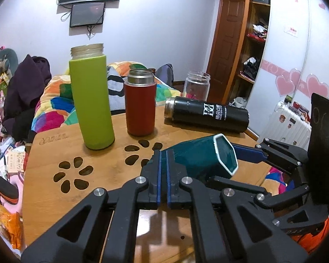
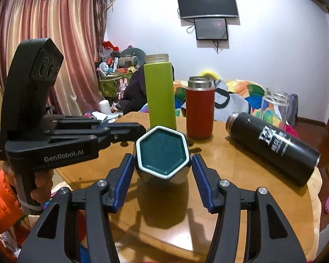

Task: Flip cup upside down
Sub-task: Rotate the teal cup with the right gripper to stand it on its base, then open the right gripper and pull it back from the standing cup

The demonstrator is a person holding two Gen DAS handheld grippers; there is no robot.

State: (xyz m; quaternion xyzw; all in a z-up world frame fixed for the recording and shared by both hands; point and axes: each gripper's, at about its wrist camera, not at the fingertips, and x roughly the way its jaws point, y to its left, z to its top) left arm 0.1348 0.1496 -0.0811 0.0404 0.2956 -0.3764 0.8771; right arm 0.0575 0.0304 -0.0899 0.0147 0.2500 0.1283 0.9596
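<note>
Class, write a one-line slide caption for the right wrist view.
Open right gripper straddles the tilted teal hexagonal cup on the wooden table.

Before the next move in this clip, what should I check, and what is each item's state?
1. Teal cup upside down: not ok; it is tilted, with its mouth facing the right wrist camera.
2. Left gripper grip: ok; its pads look pinched on the cup's closed end.
3. Right gripper: open and straddling the cup; contact cannot tell.
4. Table under the cup bare: ok.
5. Lying black bottle apart from the cup: ok.
</note>
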